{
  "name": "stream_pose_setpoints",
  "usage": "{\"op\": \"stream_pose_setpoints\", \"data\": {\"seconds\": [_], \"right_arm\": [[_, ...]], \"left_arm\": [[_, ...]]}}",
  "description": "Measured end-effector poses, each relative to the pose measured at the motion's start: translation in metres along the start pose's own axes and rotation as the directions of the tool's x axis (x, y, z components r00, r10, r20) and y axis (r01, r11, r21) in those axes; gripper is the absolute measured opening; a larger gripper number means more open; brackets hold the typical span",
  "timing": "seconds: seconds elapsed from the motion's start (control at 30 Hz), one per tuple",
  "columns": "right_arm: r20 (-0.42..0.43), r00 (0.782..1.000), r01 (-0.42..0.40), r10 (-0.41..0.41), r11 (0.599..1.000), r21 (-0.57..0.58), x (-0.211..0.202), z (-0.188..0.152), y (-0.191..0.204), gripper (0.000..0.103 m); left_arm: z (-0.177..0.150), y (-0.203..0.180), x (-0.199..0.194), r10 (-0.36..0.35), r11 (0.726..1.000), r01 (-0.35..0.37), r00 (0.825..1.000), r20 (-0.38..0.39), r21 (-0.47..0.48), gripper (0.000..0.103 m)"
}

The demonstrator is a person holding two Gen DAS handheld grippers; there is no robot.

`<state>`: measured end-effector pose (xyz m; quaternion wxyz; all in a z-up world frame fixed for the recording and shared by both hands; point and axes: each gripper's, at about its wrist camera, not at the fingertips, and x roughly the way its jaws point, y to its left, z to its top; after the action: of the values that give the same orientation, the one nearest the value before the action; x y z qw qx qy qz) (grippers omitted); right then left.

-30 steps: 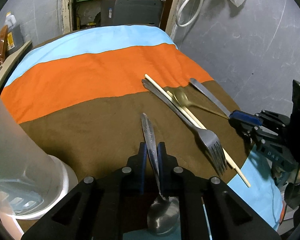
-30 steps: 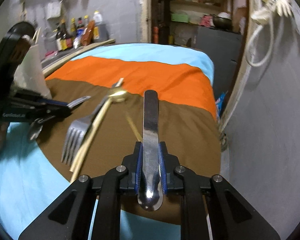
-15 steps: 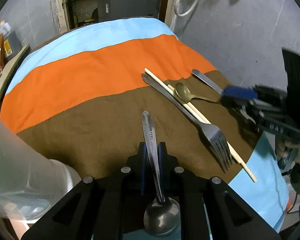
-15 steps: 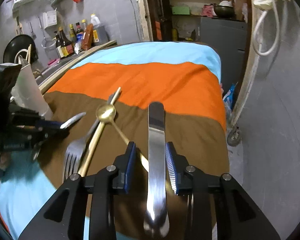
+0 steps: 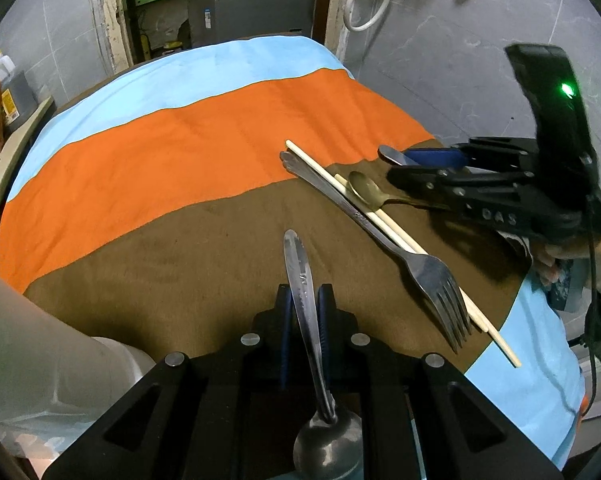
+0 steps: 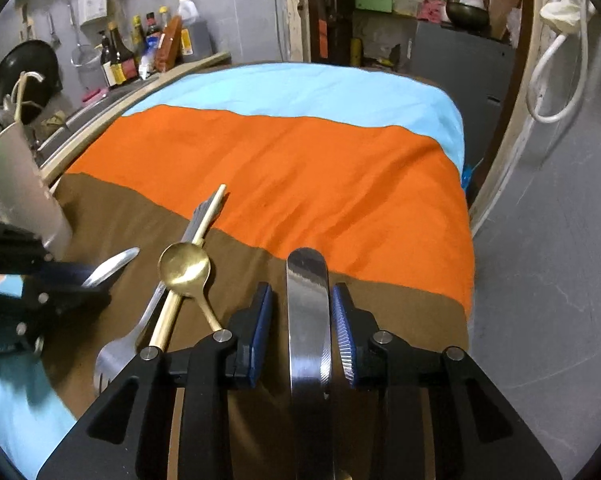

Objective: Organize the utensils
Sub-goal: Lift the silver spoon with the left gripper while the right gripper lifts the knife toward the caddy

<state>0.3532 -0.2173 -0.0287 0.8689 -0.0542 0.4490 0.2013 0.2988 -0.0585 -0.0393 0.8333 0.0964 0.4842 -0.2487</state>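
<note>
In the left wrist view, our left gripper pinches a steel spoon by its handle, ready to sort; the fork lies far right. In the right wrist view, our right gripper has just been opening around the knife, probably resting loose on the cloth.
</note>
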Motion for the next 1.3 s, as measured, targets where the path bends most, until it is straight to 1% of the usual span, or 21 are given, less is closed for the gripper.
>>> {"op": "stream_pose_setpoints", "data": {"seconds": [0.07,0.2,0.23,0.3,0.37,0.43,0.5,0.53,0.63,0.67,0.7,0.77,0.8,0.83,0.87,0.93,0.97,1.03,1.13,1.23,1.3], "right_arm": [[-0.011,1.000,0.001,-0.001,1.000,0.012,0.000,0.002,-0.003,0.019],[-0.006,1.000,0.009,-0.009,1.000,0.024,-0.006,0.001,-0.003,0.018],[0.008,1.000,-0.004,0.004,1.000,0.030,-0.010,0.000,-0.003,0.018],[0.050,0.999,-0.016,0.014,0.999,0.032,-0.020,-0.005,0.001,0.018],[0.126,0.992,-0.017,0.014,1.000,0.017,-0.036,-0.011,0.008,0.018],[0.199,0.980,0.000,0.001,1.000,-0.004,-0.052,-0.018,0.017,0.018],[0.282,0.959,0.015,-0.006,0.999,-0.032,-0.071,-0.027,0.027,0.018],[0.309,0.951,0.023,-0.009,0.999,-0.041,-0.076,-0.030,0.031,0.018],[0.427,0.904,0.057,-0.020,0.996,-0.074,-0.100,-0.043,0.046,0.017],[0.449,0.893,0.065,-0.022,0.995,-0.080,-0.103,-0.045,0.049,0.017],[0.479,0.877,0.072,-0.022,0.994,-0.086,-0.109,-0.048,0.053,0.017],[0.524,0.852,0.082,-0.021,0.992,-0.093,-0.115,-0.049,0.061,0.017],[0.554,0.832,0.082,-0.017,0.992,-0.093,-0.120,-0.051,0.065,0.017],[0.571,0.821,0.080,-0.013,0.993,-0.093,-0.123,-0.050,0.067,0.017],[0.595,0.804,0.074,-0.006,0.993,-0.091,-0.128,-0.051,0.069,0.017],[0.627,0.779,0.064,0.007,0.994,-0.090,-0.136,-0.047,0.073,0.017],[0.640,0.769,0.057,0.014,0.994,-0.091,-0.139,-0.045,0.075,0.017],[0.657,0.753,0.045,0.026,0.995,-0.091,-0.144,-0.041,0.077,0.017],[0.680,0.731,0.017,0.057,0.995,-0.100,-0.154,-0.032,0.085,0.017],[0.704,0.706,0.001,0.083,0.993,-0.118,-0.164,-0.022,0.094,0.017],[0.723,0.684,-0.010,0.103,0.991,-0.132,-0.171,-0.016,0.101,0.017]], "left_arm": [[-0.001,-0.001,0.000,0.005,1.000,-0.005,1.000,0.008,0.010,0.010],[-0.005,0.000,-0.001,0.004,1.000,-0.004,0.999,0.054,-0.011,0.007],[-0.006,0.002,-0.003,-0.005,1.000,0.007,0.998,0.066,-0.027,0.007],[-0.010,0.003,-0.008,-0.030,0.998,0.034,0.995,0.094,-0.046,0.007],[-0.014,0.003,-0.018,-0.034,0.998,0.041,0.990,0.139,-0.047,0.006],[-0.018,0.002,-0.034,-0.039,0.998,0.047,0.978,0.207,-0.035,0.006],[-0.022,-0.001,-0.049,-0.036,0.999,0.045,0.960,0.277,-0.025,0.006],[-0.025,-0.002,-0.056,-0.036,0.999,0.046,0.948,0.315,-0.024,0.006],[-0.033,-0.004,-0.071,-0.019,0.999,0.031,0.912,0.410,-0.024,0.006],[-0.035,-0.006,-0.075,-0.011,0.999,0.024,0.898,0.439,-0.026,0.005],[-0.037,-0.008,-0.079,-0.001,0.999,0.016,0.886,0.463,-0.028,0.005],[-0.039,-0.011,-0.088,0.021,1.000,-0.006,0.857,0.514,-0.031,0.000],[-0.039,-0.011,-0.091,0.023,1.000,-0.008,0.846,0.533,-0.030,0.000],[-0.041,-0.012,-0.097,0.021,1.000,-0.008,0.825,0.565,-0.026,0.000],[-0.042,-0.014,-0.101,0.028,1.000,-0.019,0.813,0.582,-0.022,0.000],[-0.042,-0.015,-0.105,0.052,0.999,-0.051,0.802,0.595,-0.019,0.000],[-0.042,-0.015,-0.105,0.049,0.999,-0.046,0.798,0.601,-0.020,0.000],[-0.042,-0.013,-0.106,0.046,0.999,-0.033,0.796,0.604,-0.034,0.000],[-0.044,-0.007,-0.117,0.034,0.998,0.004,0.780,0.625,-0.058,0.000],[-0.047,0.001,-0.135,0.023,0.996,0.039,0.755,0.656,-0.080,0.000],[-0.050,0.006,-0.151,0.030,0.994,0.048,0.731,0.681,-0.095,0.000]]}}
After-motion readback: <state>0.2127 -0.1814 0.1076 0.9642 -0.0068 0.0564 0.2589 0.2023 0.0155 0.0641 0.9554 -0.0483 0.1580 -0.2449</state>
